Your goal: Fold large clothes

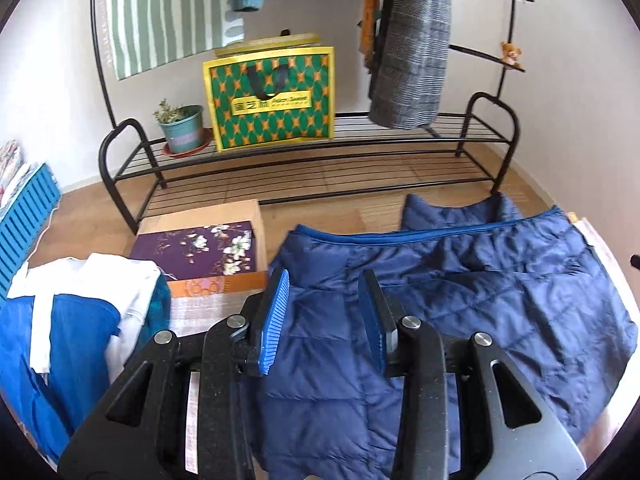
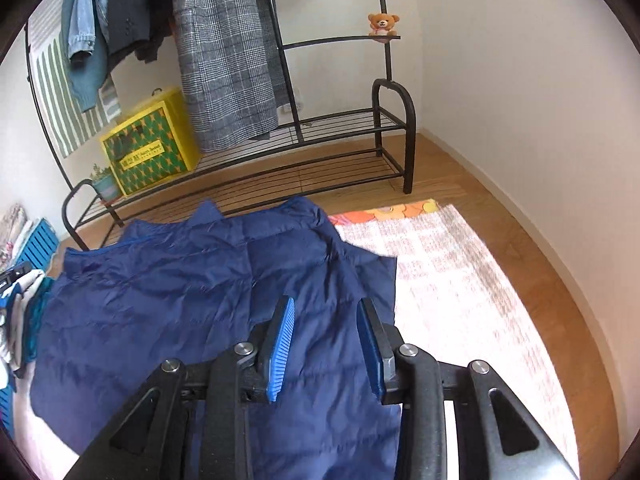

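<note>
Left tongs point(image 1: 325, 312) stand released, blue ribbed pads apart, nothing between them; they hang over the near-left part of the navy quilted puffer garment point(image 1: 460, 288). At far left lies a heap of white and blue clothes point(image 1: 68, 320), then a purple floral box on a cardboard carton point(image 1: 196, 248), both beside the garment's left edge.

Garment lies spread flat on the pale woven rug point(image 2: 452, 272) on the floor, in front of the black metal clothes rack point(image 1: 304, 160). Its long axis runs left to right across my view, zip edge on the far side, toward the rack.

Right tongs point(image 2: 326, 340) are also released, empty, poised over the garment's near-right part, close to its right edge where rug shows.

Judgement: each arm is nearest its own side; the coming grasp turns on the near hem lying directly below and ahead of both tongs.

Hidden: the near hem is covered by the tongs' bodies in both views. Sleeves, whether tucked under or absent, I cannot make out.
</note>
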Demonstrator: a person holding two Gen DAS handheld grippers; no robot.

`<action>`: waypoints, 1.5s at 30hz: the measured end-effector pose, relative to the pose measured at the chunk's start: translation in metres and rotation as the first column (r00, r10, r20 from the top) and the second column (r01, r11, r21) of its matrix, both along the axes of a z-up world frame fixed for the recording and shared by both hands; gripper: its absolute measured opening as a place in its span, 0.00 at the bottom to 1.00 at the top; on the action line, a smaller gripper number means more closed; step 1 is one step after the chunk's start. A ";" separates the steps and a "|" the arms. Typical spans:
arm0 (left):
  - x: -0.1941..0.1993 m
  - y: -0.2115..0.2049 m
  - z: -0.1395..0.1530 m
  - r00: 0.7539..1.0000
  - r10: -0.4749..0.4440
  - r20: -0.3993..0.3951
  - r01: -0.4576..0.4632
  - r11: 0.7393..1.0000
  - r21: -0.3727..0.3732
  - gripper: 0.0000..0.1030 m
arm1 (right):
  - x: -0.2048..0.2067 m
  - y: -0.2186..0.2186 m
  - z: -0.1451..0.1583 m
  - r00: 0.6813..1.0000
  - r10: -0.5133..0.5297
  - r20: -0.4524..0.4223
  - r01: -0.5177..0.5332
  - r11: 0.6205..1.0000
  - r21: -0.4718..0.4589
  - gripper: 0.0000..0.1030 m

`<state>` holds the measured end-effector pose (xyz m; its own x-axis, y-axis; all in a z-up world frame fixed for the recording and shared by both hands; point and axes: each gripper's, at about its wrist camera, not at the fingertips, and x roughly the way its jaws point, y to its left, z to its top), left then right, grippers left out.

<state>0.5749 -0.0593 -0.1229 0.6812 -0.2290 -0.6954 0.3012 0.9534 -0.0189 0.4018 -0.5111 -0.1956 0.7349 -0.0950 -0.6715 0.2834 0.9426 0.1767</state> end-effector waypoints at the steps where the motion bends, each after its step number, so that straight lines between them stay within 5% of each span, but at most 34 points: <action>1: -0.008 -0.010 0.004 0.999 -0.033 -0.015 0.033 0.999 -0.031 0.37 | -0.016 0.003 -0.001 1.000 -0.011 0.002 0.011 1.000 0.019 0.43; 4: -0.031 -0.047 0.008 0.992 -0.122 -0.027 0.119 0.989 -0.087 0.37 | -0.062 0.009 -0.009 0.999 -0.033 0.004 0.032 0.994 0.105 0.62; 10: -0.042 -0.146 -0.021 0.975 -0.220 -0.034 0.219 0.975 -0.024 0.37 | -0.085 0.015 -0.053 0.996 -0.046 -0.074 0.062 0.971 0.230 0.65; 15: -0.012 -0.189 -0.079 0.975 -0.183 -0.126 0.187 0.982 0.023 0.37 | -0.074 0.015 -0.083 0.992 -0.070 -0.105 0.101 0.941 0.324 0.76; 18: 0.002 -0.196 -0.111 0.972 -0.156 -0.177 0.168 0.984 0.056 0.37 | -0.069 0.016 -0.088 0.994 -0.076 -0.075 0.097 0.933 0.347 0.76; 23: -0.002 -0.191 -0.097 0.977 -0.142 -0.158 0.157 0.984 0.082 0.37 | -0.078 0.017 -0.091 0.993 -0.108 -0.043 0.116 0.911 0.395 0.76; 29: -0.067 -0.144 -0.053 0.978 -0.189 -0.085 0.190 0.982 0.008 0.37 | -0.111 0.006 -0.091 0.982 -0.185 -0.030 0.180 0.881 0.437 0.75; 37: -0.124 -0.139 -0.070 0.963 -0.220 -0.158 0.210 0.975 -0.076 0.37 | -0.089 0.010 -0.110 0.974 -0.222 -0.046 0.216 0.848 0.485 0.75; 39: -0.132 -0.149 -0.088 0.957 -0.227 -0.178 0.226 0.974 -0.031 0.37 | -0.083 0.011 -0.110 0.974 -0.222 -0.036 0.209 0.835 0.509 0.53; 40: -0.136 -0.151 -0.096 0.959 -0.223 -0.172 0.225 0.974 -0.011 0.37 | -0.081 0.011 -0.111 0.977 -0.209 -0.039 0.198 0.829 0.522 0.31; 41: -0.139 -0.152 -0.100 0.964 -0.222 -0.146 0.224 0.975 0.000 0.37 | -0.079 0.013 -0.110 0.978 -0.203 -0.043 0.195 0.828 0.526 0.22; 45: -0.145 -0.156 -0.101 0.969 -0.210 -0.130 0.219 0.974 0.058 0.37 | -0.078 0.033 -0.076 0.984 -0.177 -0.012 0.169 0.910 0.379 0.10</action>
